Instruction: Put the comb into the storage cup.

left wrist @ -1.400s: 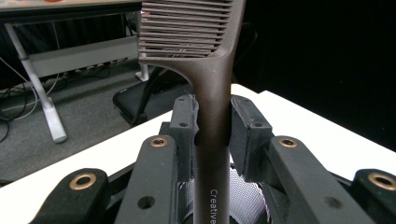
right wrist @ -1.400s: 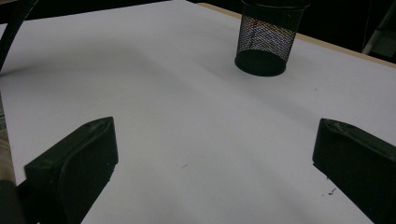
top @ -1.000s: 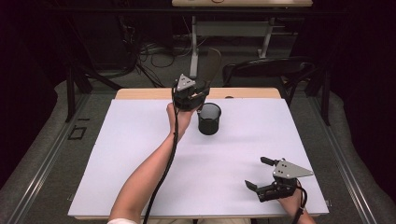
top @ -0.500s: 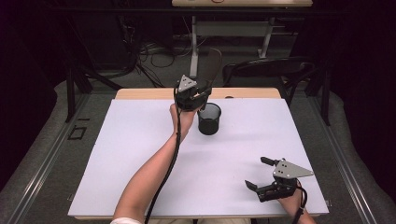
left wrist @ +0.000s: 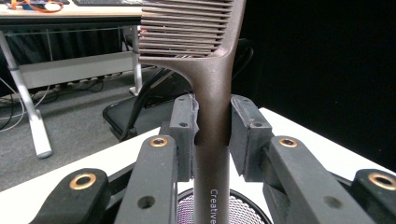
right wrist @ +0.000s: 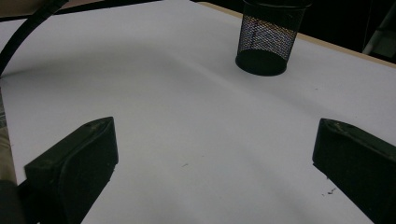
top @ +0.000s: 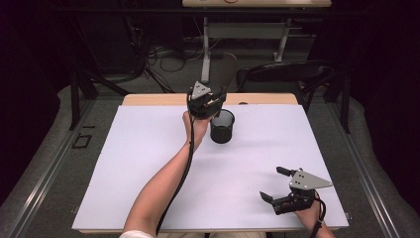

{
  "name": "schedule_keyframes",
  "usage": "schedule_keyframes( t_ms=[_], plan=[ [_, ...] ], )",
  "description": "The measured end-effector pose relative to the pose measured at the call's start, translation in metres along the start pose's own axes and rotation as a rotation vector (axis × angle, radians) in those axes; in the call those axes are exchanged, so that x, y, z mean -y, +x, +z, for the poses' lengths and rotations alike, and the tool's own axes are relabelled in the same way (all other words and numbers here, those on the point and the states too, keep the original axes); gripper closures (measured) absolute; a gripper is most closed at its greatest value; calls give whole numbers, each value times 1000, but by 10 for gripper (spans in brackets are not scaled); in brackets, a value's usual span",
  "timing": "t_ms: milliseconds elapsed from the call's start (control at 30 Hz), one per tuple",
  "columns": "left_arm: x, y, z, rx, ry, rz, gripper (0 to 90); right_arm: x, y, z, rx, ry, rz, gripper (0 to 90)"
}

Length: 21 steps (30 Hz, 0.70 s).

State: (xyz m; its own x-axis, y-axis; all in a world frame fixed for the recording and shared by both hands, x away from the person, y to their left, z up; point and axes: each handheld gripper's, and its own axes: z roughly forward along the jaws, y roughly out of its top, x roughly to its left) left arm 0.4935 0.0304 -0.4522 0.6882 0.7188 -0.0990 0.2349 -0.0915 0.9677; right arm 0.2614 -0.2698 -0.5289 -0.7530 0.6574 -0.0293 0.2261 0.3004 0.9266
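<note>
Your left tool (top: 214,101) clamps the brown handle of a slotted spatula (left wrist: 212,112), both pads pressed against its neck. The spatula stands upright, its slotted head at twelve o'clock, and its handle end hangs just above the rim of the black mesh cup (top: 222,126). That cup sits on the white bench (top: 138,163) at about twelve o'clock of its middle. Your right tool (top: 277,184) rests at the bench's five o'clock corner, jaws spread wide with nothing between them.
</note>
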Motion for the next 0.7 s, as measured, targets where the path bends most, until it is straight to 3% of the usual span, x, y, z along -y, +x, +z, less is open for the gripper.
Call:
schedule_keyframes(
  t_ms=[267, 700],
  plan=[
    [6, -1, 5, 18, -3, 8, 724, 0, 0, 0, -1, 1, -1, 0],
    [13, -2, 9, 15, 12, 25, 724, 0, 0, 0, -1, 3, -1, 0]
  ],
)
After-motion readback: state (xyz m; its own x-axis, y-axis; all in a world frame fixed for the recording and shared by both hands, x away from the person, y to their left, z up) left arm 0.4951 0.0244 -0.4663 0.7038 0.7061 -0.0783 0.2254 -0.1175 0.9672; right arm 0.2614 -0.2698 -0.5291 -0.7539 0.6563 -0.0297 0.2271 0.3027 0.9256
